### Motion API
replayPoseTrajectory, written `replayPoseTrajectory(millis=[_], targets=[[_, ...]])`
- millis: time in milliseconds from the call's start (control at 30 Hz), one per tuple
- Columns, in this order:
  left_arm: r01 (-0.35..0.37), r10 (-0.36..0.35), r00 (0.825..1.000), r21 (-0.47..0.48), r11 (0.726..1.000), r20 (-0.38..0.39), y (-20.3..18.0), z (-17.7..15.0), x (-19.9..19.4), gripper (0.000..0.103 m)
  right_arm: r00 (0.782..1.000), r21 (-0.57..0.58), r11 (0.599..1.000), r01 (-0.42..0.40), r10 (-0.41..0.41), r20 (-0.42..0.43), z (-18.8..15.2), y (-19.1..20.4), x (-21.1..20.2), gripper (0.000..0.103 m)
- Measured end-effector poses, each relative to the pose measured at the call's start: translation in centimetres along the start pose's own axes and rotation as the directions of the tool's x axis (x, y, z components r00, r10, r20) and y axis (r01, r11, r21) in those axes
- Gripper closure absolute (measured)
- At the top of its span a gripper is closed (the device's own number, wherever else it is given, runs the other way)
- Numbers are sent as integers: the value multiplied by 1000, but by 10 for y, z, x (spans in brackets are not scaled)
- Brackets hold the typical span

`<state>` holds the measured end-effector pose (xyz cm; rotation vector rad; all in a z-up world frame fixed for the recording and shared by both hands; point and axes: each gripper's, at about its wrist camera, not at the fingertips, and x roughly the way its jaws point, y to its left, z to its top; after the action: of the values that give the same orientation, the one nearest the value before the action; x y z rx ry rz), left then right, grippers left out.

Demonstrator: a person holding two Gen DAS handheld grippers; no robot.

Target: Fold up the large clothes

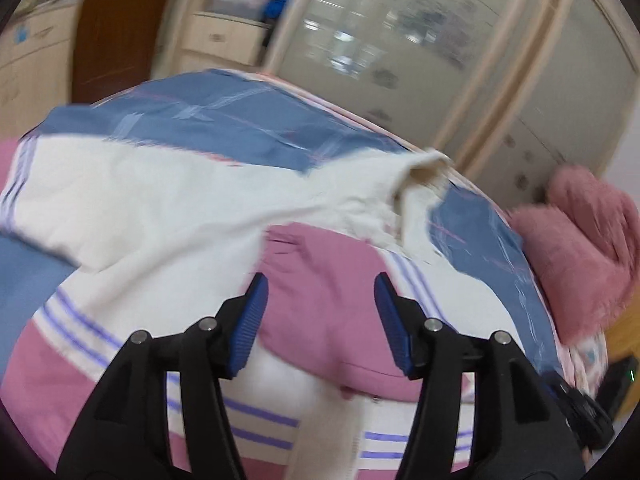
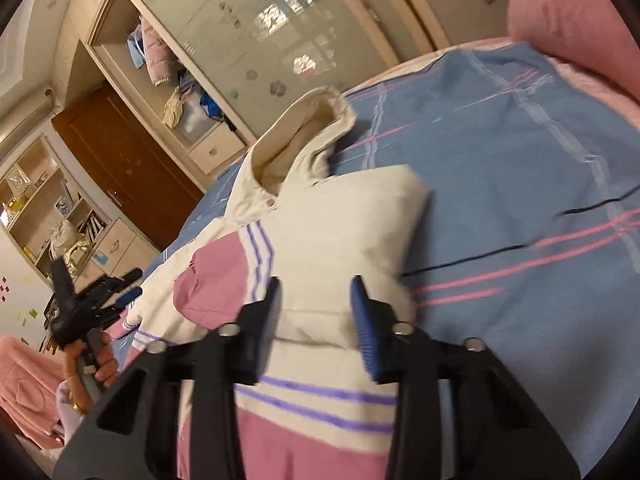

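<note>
Both grippers, left [image 1: 318,320] and right [image 2: 316,320], hover splayed (seemingly empty) above the jacket [image 2: 320,220]

Both grippers, the left gripper [image 1: 320,322] and right gripper [image 2: 316,326], have black plastic frames, ribbed blue finger pads [image 1: 250,326] and round silver screws [image 1: 208,325]. Lower left, a bare-skinned hand [image 2: 90,364] shows.

Indoor light, fairly bright; left view motion-smeared throughout, right view sharper; glare patches on wardrobe doors [image 2: 280,28]; strong fisheye bend, dark vignette at edges
</note>
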<state>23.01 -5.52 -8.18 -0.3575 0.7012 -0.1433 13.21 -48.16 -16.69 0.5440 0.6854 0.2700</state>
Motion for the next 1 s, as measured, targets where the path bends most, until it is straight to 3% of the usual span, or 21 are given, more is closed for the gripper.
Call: replayPoseTrajectory(millis=[100,167,233,267,333,400,467,500,533,567,600,667,733,800,900,1000], targets=[[24,-18,998,114,993,-54,-30,-6,23,48,998,15,1000,1,0,-70,1,11,30,68],[-9,28,993,161,987,-118,-40,-14,48,48,985,14,996,86,-83,-152,-12,17,42,68],[-15,45,975,135,991,-218,-35,-21,75,50,961,29,986,166,-156,-228,-19,4,58,75],[-26,52,961,101,995,-270,-27,-25,88,54,959,45,985,167,-152,-240,-20,-1,57,83],[-50,64,948,54,997,-311,-10,-32,101,64,965,144,983,111,-72,-252,-18,-19,48,85],[-56,68,948,46,997,-311,-1,-34,104,71,973,237,970,60,-3,-232,-17,-34,35,85],[-45,54,949,38,998,-311,2,-34,101,71,981,236,971,43,4,-194,-16,-35,24,81],[-43,55,952,46,998,-300,0,-32,94,71,988,200,979,43,-12,-154,-14,-28,16,75],[-39,53,956,55,998,-287,-1,-31,89,61,993,169,985,39,-19,-121,-12,-21,11,66],[-31,50,963,77,997,-264,-5,-28,82,46,997,126,992,31,-22,-75,-11,-11,6,40],[-38,62,969,105,994,-239,-8,-27,78,42,999,82,996,30,-28,-32,-10,2,3,23],[-88,122,968,160,983,-220,-14,-27,80,40,997,6,997,76,-76,-16,-10,17,7,21],[-97,138,950,156,983,-279,-11,-31,94,43,971,-42,977,209,-212,-112,-15,18,35,21],[-92,132,936,134,987,-327,-3,-36,111,44,924,-95,942,322,-335,-185,-24,17,64,28],[-100,140,948,152,983,-286,-9,-35,101,43,889,-205,893,402,-434,-148,-27,35,72,27],[-69,96,967,120,990,-237,-10,-28,86,42,889,-213,890,402,-436,-142,-26,33,70,27]])
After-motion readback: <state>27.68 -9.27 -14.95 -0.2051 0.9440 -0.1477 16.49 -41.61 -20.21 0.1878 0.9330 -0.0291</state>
